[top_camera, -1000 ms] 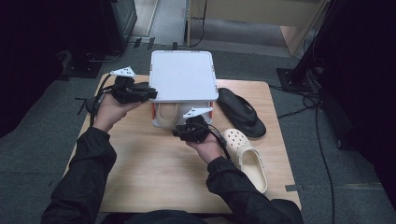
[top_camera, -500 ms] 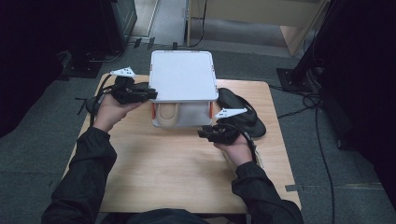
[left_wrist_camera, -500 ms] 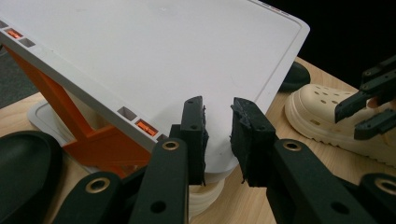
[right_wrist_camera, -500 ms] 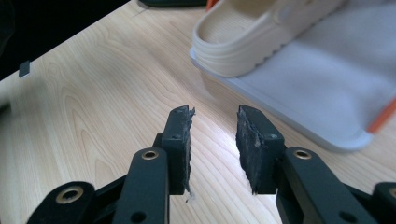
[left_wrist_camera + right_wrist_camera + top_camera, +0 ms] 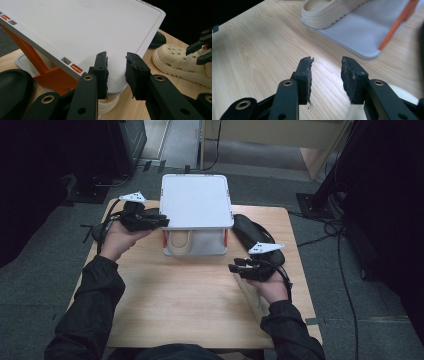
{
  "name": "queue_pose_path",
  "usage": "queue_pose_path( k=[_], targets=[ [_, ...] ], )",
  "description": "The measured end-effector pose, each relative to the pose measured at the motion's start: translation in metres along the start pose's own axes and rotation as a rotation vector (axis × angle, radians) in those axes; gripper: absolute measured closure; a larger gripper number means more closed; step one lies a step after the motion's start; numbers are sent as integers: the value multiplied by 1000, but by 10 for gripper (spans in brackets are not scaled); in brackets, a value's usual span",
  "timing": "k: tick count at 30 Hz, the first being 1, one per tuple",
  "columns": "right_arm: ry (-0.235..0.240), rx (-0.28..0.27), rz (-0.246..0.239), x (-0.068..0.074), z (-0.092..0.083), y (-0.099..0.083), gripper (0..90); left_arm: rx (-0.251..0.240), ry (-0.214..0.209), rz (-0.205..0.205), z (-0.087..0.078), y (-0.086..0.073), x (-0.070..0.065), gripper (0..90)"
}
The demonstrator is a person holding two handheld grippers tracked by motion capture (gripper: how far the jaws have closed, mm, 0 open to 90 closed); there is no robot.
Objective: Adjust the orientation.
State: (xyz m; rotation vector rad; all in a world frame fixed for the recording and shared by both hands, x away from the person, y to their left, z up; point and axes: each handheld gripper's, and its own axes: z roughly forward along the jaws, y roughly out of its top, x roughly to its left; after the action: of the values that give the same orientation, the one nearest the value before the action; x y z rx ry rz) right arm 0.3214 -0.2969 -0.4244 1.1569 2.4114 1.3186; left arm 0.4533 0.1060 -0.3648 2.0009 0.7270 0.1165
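Note:
A white two-tier shoe rack (image 5: 196, 200) with orange posts stands at the back middle of the wooden table. One cream clog (image 5: 179, 242) lies on its lower shelf. My left gripper (image 5: 162, 222) is at the left edge of the top shelf. Its jaws (image 5: 116, 72) have just been opening; the shelf's corner shows between them, untouched by the pads. My right gripper (image 5: 233, 268) hovers at the right over a second cream clog (image 5: 180, 62) on the table. Its jaws (image 5: 325, 72) have also just been opening and have nothing between them, only wood below.
A black slipper (image 5: 250, 227) lies right of the rack, behind my right hand. Another black slipper (image 5: 12, 85) lies by the rack's left side, under my left hand. The table's right edge (image 5: 300, 270) is close to my right hand.
My right hand has moved right and back toward the person, away from the rack's front, and its jaws have spread. The left hand has kept its place at the shelf edge.

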Motion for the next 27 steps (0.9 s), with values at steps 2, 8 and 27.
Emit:
queue_pose_path(
  k=[2,8,27],
  targets=[
    [-13,-1,1,-3,-6,-4,606,2,-7,-2,0,0,1,717],
    [-32,-3,35,-13,-22,-14,600,13,-8,-2,0,2,1,716],
    [-117,-31,104,-26,-70,-44,542,15,-27,-5,0,2,4,716]
  ],
)
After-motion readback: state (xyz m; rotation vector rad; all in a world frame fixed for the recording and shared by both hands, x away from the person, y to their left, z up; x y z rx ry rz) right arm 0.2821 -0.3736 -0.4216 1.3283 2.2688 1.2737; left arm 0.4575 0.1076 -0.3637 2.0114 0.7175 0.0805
